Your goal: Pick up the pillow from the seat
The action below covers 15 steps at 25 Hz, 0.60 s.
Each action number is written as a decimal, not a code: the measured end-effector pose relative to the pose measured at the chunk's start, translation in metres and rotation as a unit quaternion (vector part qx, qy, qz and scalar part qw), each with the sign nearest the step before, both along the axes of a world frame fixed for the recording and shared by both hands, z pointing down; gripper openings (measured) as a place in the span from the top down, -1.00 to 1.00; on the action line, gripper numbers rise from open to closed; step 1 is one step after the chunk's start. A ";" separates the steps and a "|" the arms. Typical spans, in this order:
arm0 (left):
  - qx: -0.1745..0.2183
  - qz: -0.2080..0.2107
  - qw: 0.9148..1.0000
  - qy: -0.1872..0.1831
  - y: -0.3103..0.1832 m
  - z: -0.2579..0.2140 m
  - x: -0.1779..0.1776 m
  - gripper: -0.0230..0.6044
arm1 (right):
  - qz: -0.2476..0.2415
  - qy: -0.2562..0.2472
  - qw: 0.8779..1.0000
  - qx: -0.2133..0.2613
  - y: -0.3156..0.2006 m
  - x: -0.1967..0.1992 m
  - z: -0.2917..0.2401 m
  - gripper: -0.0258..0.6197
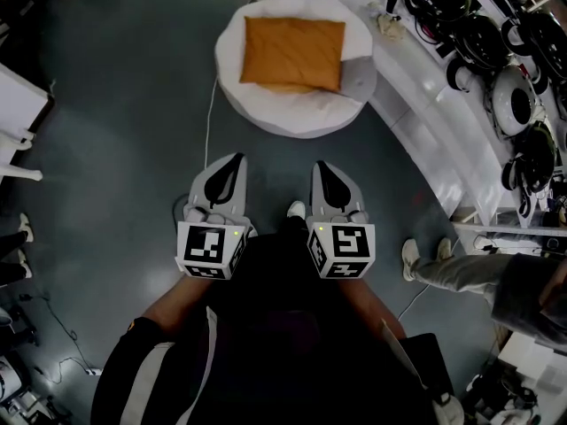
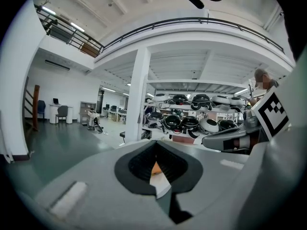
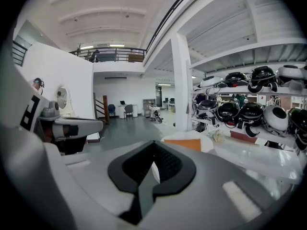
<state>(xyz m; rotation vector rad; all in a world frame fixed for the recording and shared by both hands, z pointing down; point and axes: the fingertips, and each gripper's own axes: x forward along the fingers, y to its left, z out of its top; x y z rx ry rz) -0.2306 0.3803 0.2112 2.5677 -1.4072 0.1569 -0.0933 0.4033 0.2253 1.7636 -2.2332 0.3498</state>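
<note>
On a round white seat [image 1: 297, 120], in the head view, an orange pillow [image 1: 292, 53] lies flat; nearer than the seat, the left gripper [image 1: 234, 159] and right gripper [image 1: 322, 165] hover, jaws closed on nothing. The left gripper view adds a balcony railing [image 2: 192, 20] high above the seat. The right gripper view adds a staircase [image 3: 99, 110] to its left.

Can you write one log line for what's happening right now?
left gripper: shut, empty | right gripper: shut, empty | pillow: lying on seat, untouched

The left gripper [image 2: 155, 152] has its jaws closed, orange pillow [image 2: 156, 168] beyond.
</note>
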 end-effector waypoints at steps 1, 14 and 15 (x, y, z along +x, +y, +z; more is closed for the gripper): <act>0.000 -0.001 1.000 0.001 -0.002 0.000 -0.001 0.92 | 0.000 0.000 1.000 0.001 -0.003 -0.001 -0.001 0.92; -0.020 -0.038 0.999 -0.017 -0.078 0.012 0.005 0.92 | -0.020 -0.018 1.000 -0.017 -0.089 0.016 0.020 0.92; -0.023 -0.039 0.999 -0.018 -0.088 0.015 0.007 0.92 | -0.019 -0.019 0.999 -0.020 -0.100 0.020 0.023 0.92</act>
